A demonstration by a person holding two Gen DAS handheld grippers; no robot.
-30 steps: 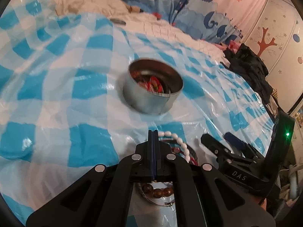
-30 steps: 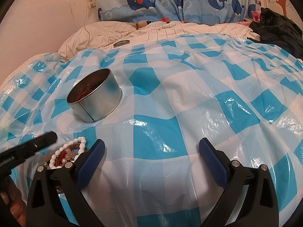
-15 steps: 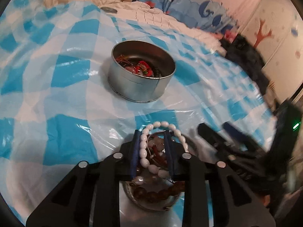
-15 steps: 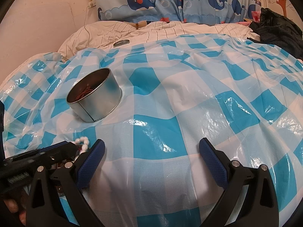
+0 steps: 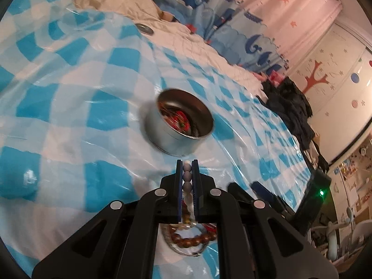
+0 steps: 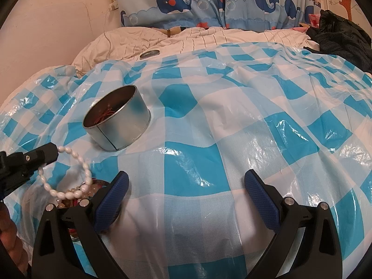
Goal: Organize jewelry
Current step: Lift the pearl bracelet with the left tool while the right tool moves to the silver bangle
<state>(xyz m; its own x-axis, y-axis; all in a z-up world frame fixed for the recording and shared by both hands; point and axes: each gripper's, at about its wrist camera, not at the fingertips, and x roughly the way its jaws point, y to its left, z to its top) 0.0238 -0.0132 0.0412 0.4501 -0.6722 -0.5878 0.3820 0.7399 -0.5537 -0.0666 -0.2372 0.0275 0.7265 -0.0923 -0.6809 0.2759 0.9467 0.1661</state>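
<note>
Left tool [image 5: 187, 168] clamped on white bead bracelet [image 6: 69, 174], jaws closing on the beads; bracelet hangs from the tool tip, its lower loop over a pile of jewelry [image 5: 193, 238] on the checked plastic sheet [image 6: 232, 121] covering the bed; round metal tin [image 6: 116, 119] with red pieces inside sits near, beyond; right tool [image 6: 186, 193] apart, empty, hovering over the sheet.

Shiny metal tin [image 6: 117, 118] on glossy, crinkled plastic sheet [image 6: 232, 125]
</note>
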